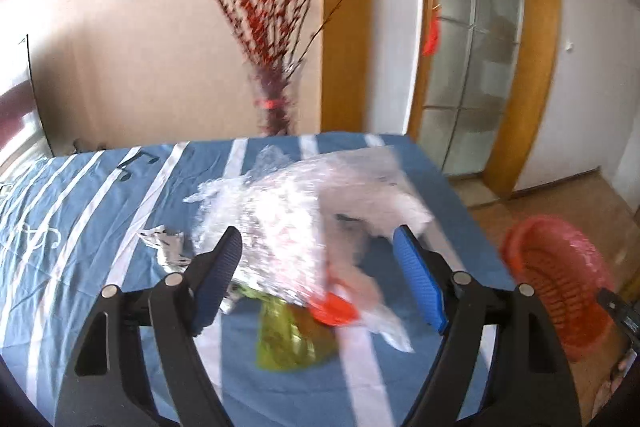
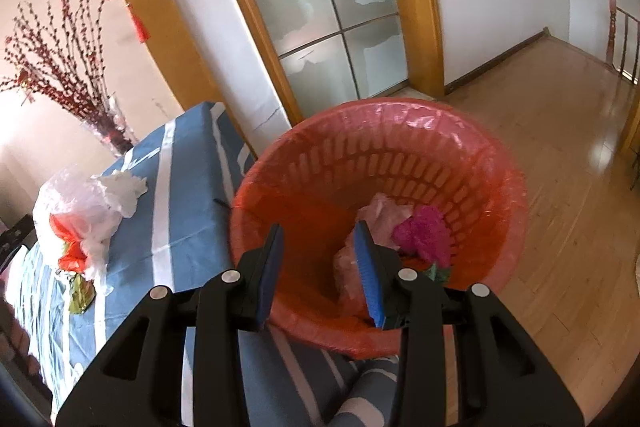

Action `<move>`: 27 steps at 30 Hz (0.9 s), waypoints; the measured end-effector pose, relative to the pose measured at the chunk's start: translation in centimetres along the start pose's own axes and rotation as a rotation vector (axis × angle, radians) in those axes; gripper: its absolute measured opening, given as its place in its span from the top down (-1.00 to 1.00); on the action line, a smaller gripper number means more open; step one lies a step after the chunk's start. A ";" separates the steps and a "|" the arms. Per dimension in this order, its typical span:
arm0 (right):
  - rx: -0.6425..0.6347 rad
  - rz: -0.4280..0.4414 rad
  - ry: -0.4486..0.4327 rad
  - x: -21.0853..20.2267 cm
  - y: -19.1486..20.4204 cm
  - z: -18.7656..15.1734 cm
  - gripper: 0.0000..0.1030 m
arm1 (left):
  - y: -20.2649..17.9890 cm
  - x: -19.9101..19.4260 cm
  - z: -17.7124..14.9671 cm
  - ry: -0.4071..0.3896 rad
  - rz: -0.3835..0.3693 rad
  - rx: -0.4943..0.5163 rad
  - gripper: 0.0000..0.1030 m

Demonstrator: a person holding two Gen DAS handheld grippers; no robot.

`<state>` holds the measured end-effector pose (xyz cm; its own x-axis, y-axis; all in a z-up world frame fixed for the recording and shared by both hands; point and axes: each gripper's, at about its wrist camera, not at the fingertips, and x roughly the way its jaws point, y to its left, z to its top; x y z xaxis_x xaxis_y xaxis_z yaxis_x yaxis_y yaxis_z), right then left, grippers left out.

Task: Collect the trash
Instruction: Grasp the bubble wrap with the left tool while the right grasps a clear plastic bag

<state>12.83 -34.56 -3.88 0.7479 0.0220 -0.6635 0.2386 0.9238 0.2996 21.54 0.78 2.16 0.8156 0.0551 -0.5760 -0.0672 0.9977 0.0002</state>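
A heap of trash lies on the blue striped tablecloth (image 1: 80,267): a clear plastic bag (image 1: 304,203), a red wrapper (image 1: 334,309), a yellow-green wrapper (image 1: 288,339) and crumpled foil (image 1: 168,247). My left gripper (image 1: 318,233) hangs open just above the heap, its pads touching nothing. Off the table's right edge, a red basket (image 1: 560,287) with a pink liner tilts in the air. In the right wrist view the basket (image 2: 400,155) holds pink plastic (image 2: 384,215) and a magenta scrap (image 2: 424,235). My right gripper (image 2: 319,227) is part-way closed, and the near rim runs under its fingers.
A glass vase of red branches (image 1: 272,99) stands behind the table's far edge. A wood-framed frosted glass door (image 2: 320,27) is beyond the table's right corner. Wooden floor (image 2: 560,147) stretches right of the basket. The trash heap (image 2: 80,219) sits near the table's long edge.
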 end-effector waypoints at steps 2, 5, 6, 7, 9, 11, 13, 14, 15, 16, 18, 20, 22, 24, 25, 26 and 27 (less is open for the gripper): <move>-0.016 0.010 0.006 0.0 0.6 -0.2 0.27 | 0.4 0.9 0.2 0.019 0.018 0.004 -0.49; -0.030 0.018 0.017 0.2 1.2 -0.4 0.27 | 0.2 2.1 0.3 0.039 0.054 0.024 -0.49; -0.034 0.019 0.020 0.3 1.3 -0.5 0.27 | 0.1 2.5 0.4 0.048 0.056 0.027 -0.48; -0.037 0.021 0.024 0.4 1.5 -0.5 0.27 | 0.2 3.0 0.5 0.057 0.058 0.029 -0.46; -0.042 0.024 0.028 0.4 1.7 -0.7 0.27 | 0.3 3.8 0.4 0.070 0.062 0.027 -0.32; -0.052 0.027 0.032 0.5 2.2 -0.7 0.27 | 0.9 4.4 0.4 0.093 0.051 0.005 -0.13; -0.061 0.030 0.035 0.6 2.7 -0.8 0.27 | 1.4 4.7 0.5 0.109 0.031 -0.021 0.22; -0.066 0.034 0.036 0.7 3.0 -0.8 0.27 | 1.9 4.8 0.5 0.116 0.016 -0.037 0.32; -0.070 0.036 0.037 0.7 3.2 -0.8 0.27 | 2.1 4.8 0.6 0.119 0.010 -0.045 0.52; -0.075 0.041 0.038 0.7 3.5 -0.8 0.27 | 2.4 4.8 0.5 0.120 0.005 -0.052 0.66; -0.085 0.050 0.041 0.9 4.2 -0.9 0.27 | 3.1 4.6 0.6 0.115 -0.005 -0.069 0.80; -0.101 0.061 0.045 1.0 5.0 -1.0 0.27 | 3.8 4.2 0.6 0.101 -0.014 -0.084 0.84; -0.115 0.071 0.049 1.1 5.7 -1.0 0.27 | 4.6 3.6 0.7 0.078 -0.015 -0.098 0.86; -0.131 0.081 0.053 1.2 6.5 -1.1 0.27 | 5.5 2.7 0.9 0.054 -0.024 -0.118 0.87; -0.140 0.087 0.055 1.3 7.1 -1.2 0.27 | 6.0 2.3 1.1 0.042 -0.028 -0.127 0.87; -0.145 0.090 0.056 1.4 7.4 -1.2 0.27 | 6.6 1.7 1.3 0.025 -0.028 -0.136 0.87; -0.154 0.097 0.059 1.5 8.0 -1.3 0.27 | 7.0 1.2 1.3 0.013 -0.029 -0.141 0.87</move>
<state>15.05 -26.64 -3.33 0.7237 0.1321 -0.6773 0.0660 0.9637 0.2585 22.79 7.84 2.56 0.8108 0.0252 -0.5848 -0.1248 0.9835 -0.1307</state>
